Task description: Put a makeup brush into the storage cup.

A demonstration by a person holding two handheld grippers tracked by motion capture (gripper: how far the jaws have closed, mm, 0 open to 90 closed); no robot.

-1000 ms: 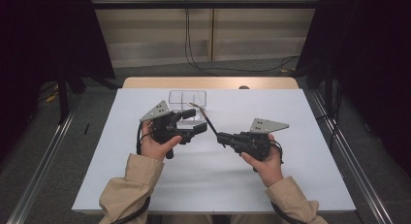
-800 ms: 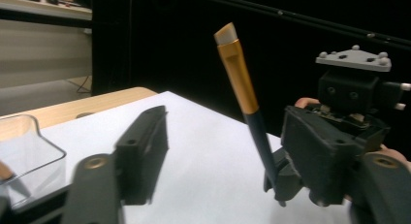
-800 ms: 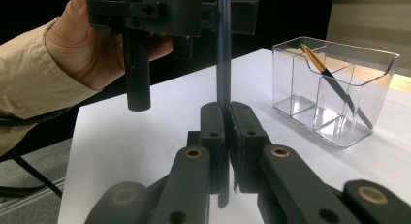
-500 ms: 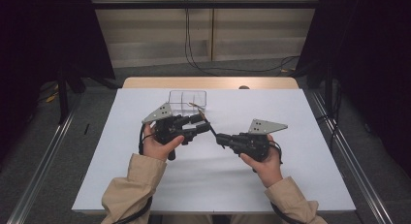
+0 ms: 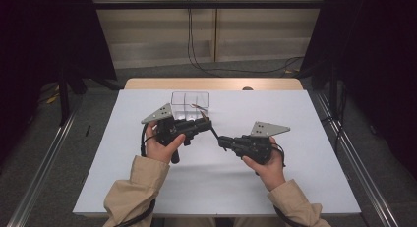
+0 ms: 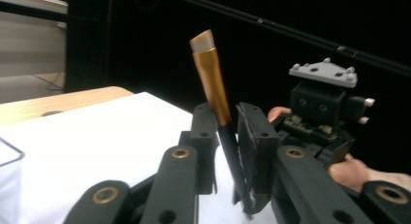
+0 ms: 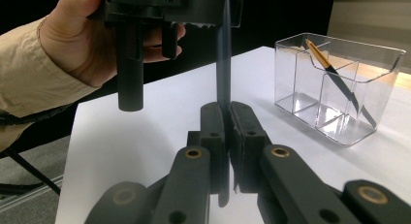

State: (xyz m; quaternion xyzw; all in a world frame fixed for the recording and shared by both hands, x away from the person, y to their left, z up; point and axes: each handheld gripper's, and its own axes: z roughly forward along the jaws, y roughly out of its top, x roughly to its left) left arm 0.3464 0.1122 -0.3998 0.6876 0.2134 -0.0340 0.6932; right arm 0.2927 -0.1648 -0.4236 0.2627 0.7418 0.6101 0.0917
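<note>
A makeup brush (image 6: 211, 73) with a gold ferrule and a thin black handle stands between my left gripper's (image 6: 228, 117) jaws. Those jaws have just been closing, and their pads now press on the handle just below the ferrule. My right gripper (image 7: 227, 112) is shut on the lower part of the same black handle (image 7: 223, 64). In the high view the two grippers meet tip to tip over the middle of the table, left gripper (image 5: 205, 124) above right gripper (image 5: 222, 140). A second brush (image 7: 334, 73) leans inside a clear divided box (image 7: 339, 43).
The clear box (image 5: 190, 95) stands at the back of the white table (image 5: 314, 187), just beyond my left gripper. A wooden strip (image 5: 147, 83) runs along the table's far edge. Metal rails (image 5: 44, 168) lie on the floor on both sides.
My left gripper's jaws have closed onto the brush that the right gripper holds. Both hands have stayed where they were.
</note>
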